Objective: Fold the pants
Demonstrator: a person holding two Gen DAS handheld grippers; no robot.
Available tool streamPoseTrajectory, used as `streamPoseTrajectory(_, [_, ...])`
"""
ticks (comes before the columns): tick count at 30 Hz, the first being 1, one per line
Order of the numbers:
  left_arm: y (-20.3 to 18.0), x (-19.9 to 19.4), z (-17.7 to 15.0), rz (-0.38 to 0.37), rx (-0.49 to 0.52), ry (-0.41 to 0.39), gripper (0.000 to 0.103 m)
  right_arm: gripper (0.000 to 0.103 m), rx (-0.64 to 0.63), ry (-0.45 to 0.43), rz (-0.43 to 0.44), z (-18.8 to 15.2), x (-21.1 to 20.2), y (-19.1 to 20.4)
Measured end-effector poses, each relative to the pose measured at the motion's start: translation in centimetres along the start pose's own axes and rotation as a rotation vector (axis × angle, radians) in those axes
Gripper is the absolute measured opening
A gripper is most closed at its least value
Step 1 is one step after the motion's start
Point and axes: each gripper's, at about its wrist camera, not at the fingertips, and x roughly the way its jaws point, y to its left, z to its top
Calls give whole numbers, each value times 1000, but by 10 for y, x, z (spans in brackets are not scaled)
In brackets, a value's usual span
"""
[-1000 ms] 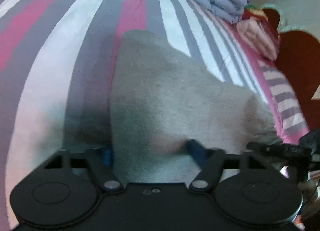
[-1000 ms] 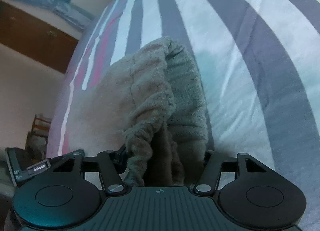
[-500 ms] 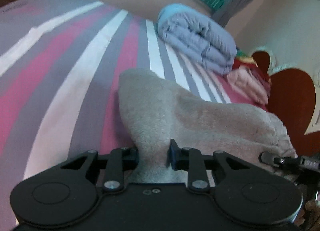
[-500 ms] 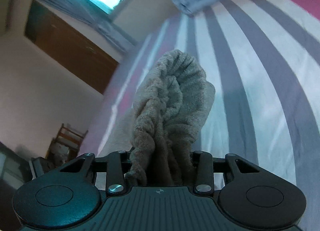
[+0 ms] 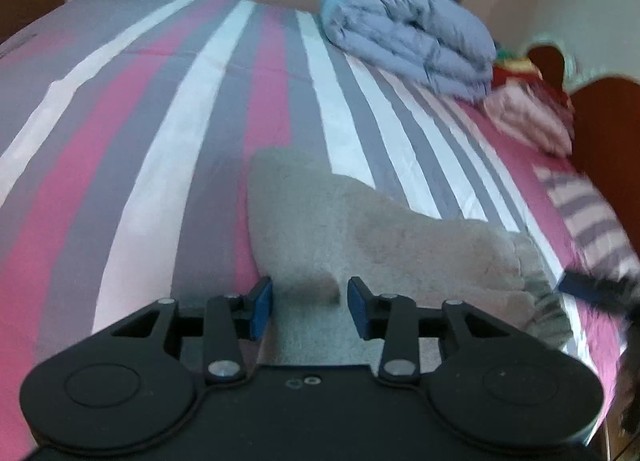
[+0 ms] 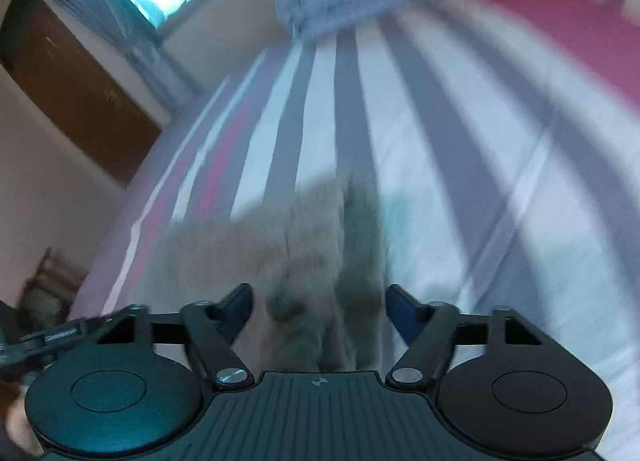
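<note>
The grey fleece pants (image 5: 360, 237) lay low-centre on the striped bedsheet (image 5: 192, 149). The left gripper (image 5: 308, 305) and right gripper (image 6: 320, 313) were both opening, pads clear of the cloth between them.

The grey pants (image 5: 360, 233) are spread on the striped bed (image 5: 168, 149) (blanket (image 5: 408, 29) at its far edge). The left gripper (image 5: 309, 303) is being opened over them.
</note>
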Motion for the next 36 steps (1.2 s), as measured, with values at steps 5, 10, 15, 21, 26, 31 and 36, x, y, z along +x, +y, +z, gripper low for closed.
streamPoseTrajectory(5, [-6,-2,15,11,-31,-22,31,75,-31,-63,130,19,-4,46])
streamPoseTrajectory(10, [9,-24,6,76,-28,-93,43,75,58,56,147,24,57,51])
streamPoseTrajectory(15, [-12,13,32,8,16,-61,62,74,73,63,110,28,85,37])
streamPoseTrajectory(21, [-6,68,39,95,-64,38,62,65,190,50,83,42,85,9])
streamPoseTrajectory(26, [-25,-14,8,172,53,-75,89,79,27,9,52,27,29,41])
streamPoseTrajectory(31, [-50,-100,-46,253,51,-108,97,89,-98,28,-67,-30,-5,64])
streamPoseTrajectory(36, [-85,-171,-96,315,46,-184,97,99,-103,-92,3,-64,-80,98])
